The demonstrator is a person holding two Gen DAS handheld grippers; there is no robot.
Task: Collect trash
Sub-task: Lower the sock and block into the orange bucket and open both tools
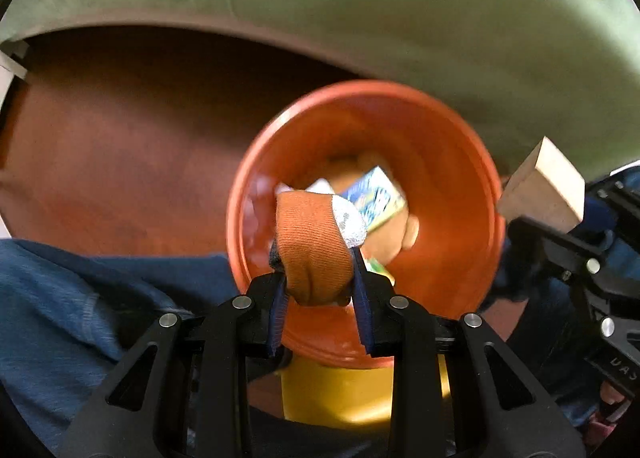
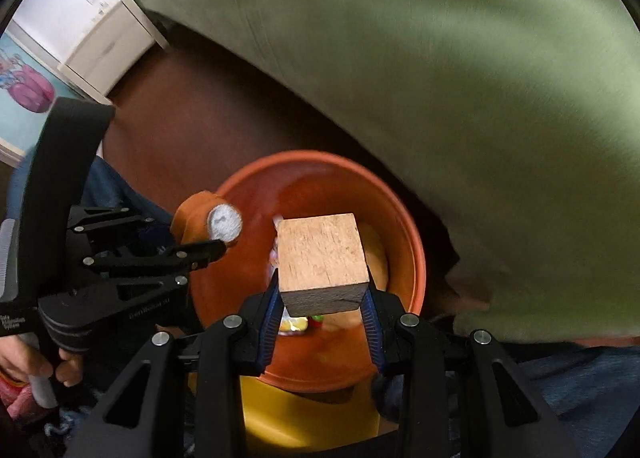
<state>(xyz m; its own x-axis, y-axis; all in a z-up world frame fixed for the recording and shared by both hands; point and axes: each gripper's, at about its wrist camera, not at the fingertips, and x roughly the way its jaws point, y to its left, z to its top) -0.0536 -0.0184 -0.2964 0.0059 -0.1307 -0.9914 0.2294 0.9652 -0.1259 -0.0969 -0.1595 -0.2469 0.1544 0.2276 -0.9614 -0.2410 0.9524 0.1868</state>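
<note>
Left wrist view: left gripper (image 1: 320, 282) squeezes rolled orange sock with grey toe (image 1: 316, 246), right above round orange plastic bucket (image 1: 452, 177). Colourful small carton (image 1: 378, 199) lies inside bucket.

Right wrist view: right gripper (image 2: 322, 312) clamps square tan wooden block (image 2: 322, 258) above same bucket (image 2: 320, 177). Sock (image 2: 208, 219) over bucket's left rim.

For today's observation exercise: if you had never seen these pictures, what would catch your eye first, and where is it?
The big orange bin fills the middle of both views, with a printed packet and other scraps lying inside. Over its opening, the left tool grips a rolled orange sock with a grey toe. Beside it, the right tool grips a pale wooden block, with a green cushion behind.
</note>
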